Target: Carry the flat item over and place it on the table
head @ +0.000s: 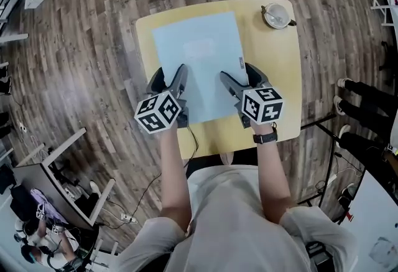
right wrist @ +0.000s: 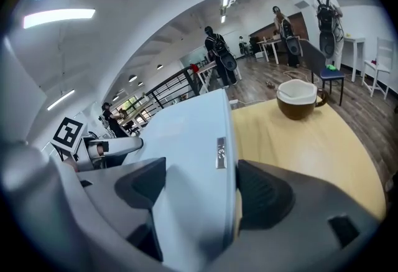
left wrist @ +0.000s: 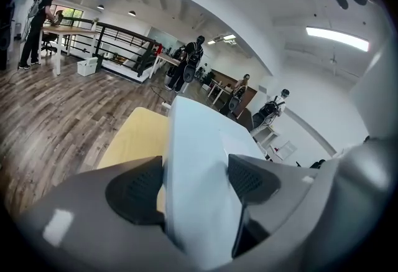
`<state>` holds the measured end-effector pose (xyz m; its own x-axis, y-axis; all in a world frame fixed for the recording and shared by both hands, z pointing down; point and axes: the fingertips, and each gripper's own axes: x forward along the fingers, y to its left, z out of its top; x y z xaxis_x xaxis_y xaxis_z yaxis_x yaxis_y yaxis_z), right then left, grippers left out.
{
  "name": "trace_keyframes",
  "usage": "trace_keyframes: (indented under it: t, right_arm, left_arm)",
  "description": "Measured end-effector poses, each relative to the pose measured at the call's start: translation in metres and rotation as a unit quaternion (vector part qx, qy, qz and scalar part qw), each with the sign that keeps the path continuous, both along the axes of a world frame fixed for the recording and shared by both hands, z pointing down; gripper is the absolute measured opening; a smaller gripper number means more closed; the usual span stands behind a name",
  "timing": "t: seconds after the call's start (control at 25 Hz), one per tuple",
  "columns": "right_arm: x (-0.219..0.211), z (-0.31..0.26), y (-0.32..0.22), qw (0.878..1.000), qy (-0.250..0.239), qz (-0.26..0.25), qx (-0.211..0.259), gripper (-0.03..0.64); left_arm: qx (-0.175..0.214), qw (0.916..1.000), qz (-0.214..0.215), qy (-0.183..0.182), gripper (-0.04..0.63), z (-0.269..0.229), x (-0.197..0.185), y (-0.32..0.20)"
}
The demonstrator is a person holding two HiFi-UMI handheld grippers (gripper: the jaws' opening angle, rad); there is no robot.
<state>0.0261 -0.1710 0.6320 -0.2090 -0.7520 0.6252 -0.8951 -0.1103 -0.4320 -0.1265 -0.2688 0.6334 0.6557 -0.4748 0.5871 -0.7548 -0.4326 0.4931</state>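
A pale blue flat sheet (head: pixel 199 59) is held over the yellow table (head: pixel 280 59), spanning most of its left and middle. My left gripper (head: pixel 175 81) is shut on the sheet's near left edge (left wrist: pixel 196 165), and my right gripper (head: pixel 237 81) is shut on its near right edge (right wrist: pixel 193 159). A small grey label (right wrist: pixel 220 152) sits on the sheet near the right jaws. I cannot tell whether the sheet touches the tabletop. The left gripper (right wrist: pixel 93 146) also shows beyond the sheet in the right gripper view.
A brown cup (head: pixel 276 15) with a white rim stands at the table's far right corner (right wrist: pixel 300 99). Wood floor surrounds the table. Legs of a person (head: pixel 367 115) are at the right; several people stand farther off in the room (left wrist: pixel 194 62).
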Motion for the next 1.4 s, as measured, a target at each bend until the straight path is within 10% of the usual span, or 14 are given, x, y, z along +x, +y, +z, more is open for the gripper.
trace_keyframes:
  t: [0.68, 0.96, 1.4]
  right_arm:
    - [-0.002, 0.054, 0.009, 1.000, 0.001, -0.001, -0.031, 0.330]
    - [0.002, 0.052, 0.009, 0.997, -0.022, -0.015, -0.068, 0.330]
    - [0.052, -0.123, 0.003, 0.981, 0.083, -0.033, 0.172, 0.327]
  left_arm:
    - [-0.010, 0.9989, 0.000, -0.045, 0.337, 0.054, -0.003, 0.012]
    - [0.043, 0.9943, -0.010, -0.097, 0.337, 0.046, -0.006, 0.015]
    - [0.183, 0.9811, -0.052, -0.037, 0.325, -0.111, 0.039, 0.044]
